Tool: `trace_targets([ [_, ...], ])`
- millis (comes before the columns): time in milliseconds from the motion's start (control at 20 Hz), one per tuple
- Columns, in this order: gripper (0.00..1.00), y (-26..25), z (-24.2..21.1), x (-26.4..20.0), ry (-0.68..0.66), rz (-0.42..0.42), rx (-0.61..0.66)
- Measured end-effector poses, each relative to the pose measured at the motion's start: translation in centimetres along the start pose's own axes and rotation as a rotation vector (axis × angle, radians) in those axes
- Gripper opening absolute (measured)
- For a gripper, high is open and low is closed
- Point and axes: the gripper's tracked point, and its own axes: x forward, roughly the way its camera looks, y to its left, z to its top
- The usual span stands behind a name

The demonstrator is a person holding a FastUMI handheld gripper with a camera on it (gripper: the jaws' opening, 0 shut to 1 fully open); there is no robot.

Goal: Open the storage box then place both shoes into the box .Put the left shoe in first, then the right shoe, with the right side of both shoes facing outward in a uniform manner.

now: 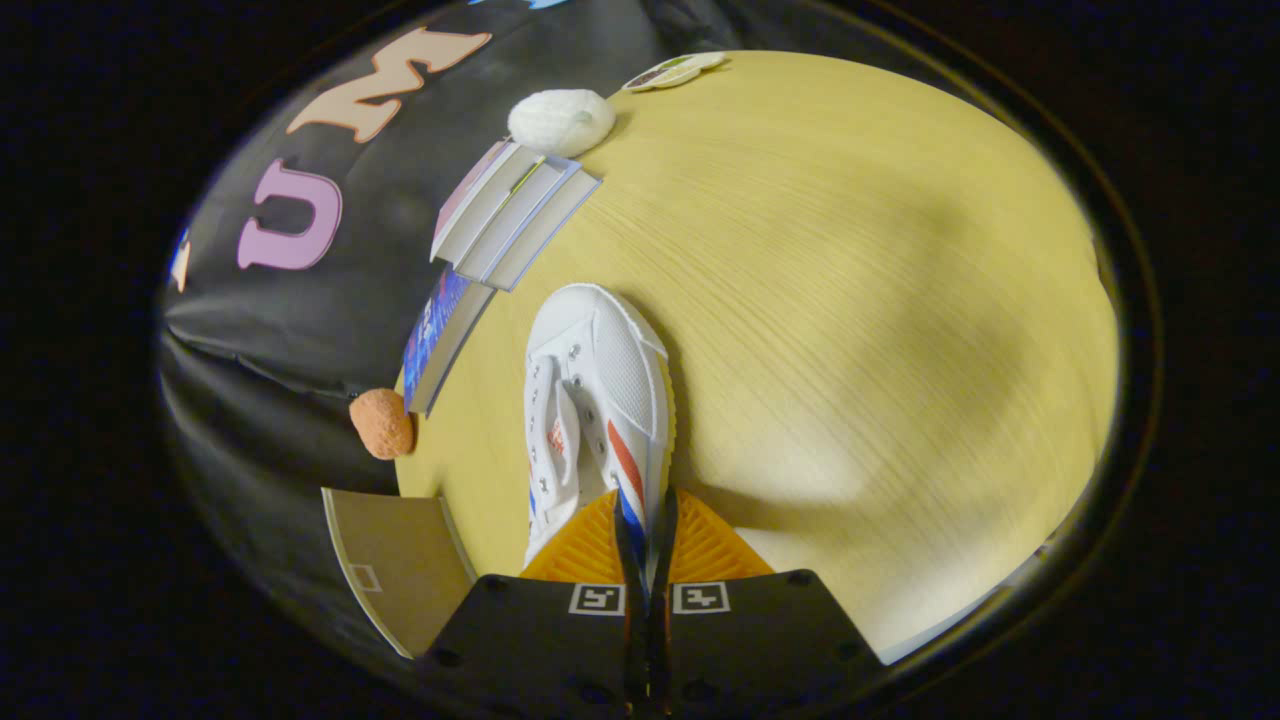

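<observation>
White canvas sneaker (598,400) with red and blue side stripes, toe pointing away from the hand-held gripper (646,545); heel end sits between the fingers, which are drawn narrow and pinch the side wall of the upper near the collar; shoe appears lifted or dragged just over the wooden surface (860,300), cannot tell whether the sole touches; judged light, canvas soft and apt to fold under the pinch, rubber sole stiffer; hold at the collar rim looks workable, though the toe may droop or swing; storage box not identified with certainty; a brown cardboard panel (395,560) beside the fingers may be its flap; stacked books (510,215) and another book (440,340) lie just beyond the toe, near enough to snag; an orange lump (381,423), a white fuzzy ball (561,121), small cards (675,70) further off.
</observation>
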Motion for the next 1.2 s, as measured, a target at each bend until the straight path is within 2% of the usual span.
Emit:
trace_targets([
  [350, 0.03, 7.4, -2.2, -1.5, 0.061, 0.173, 0.101],
  [650, 0.03, 18.9, -4.8, -4.8, 0.112, 0.316, 0.007],
  [850, 0.03, 26.6, -9.5, -7.0, 0.177, 0.418, -0.063],
  [1050, 0.03, 30.8, -15.2, -7.5, 0.241, 0.438, -0.158],
  [1200, 0.03, 31.5, -18.2, -6.4, 0.268, 0.405, -0.183],
])
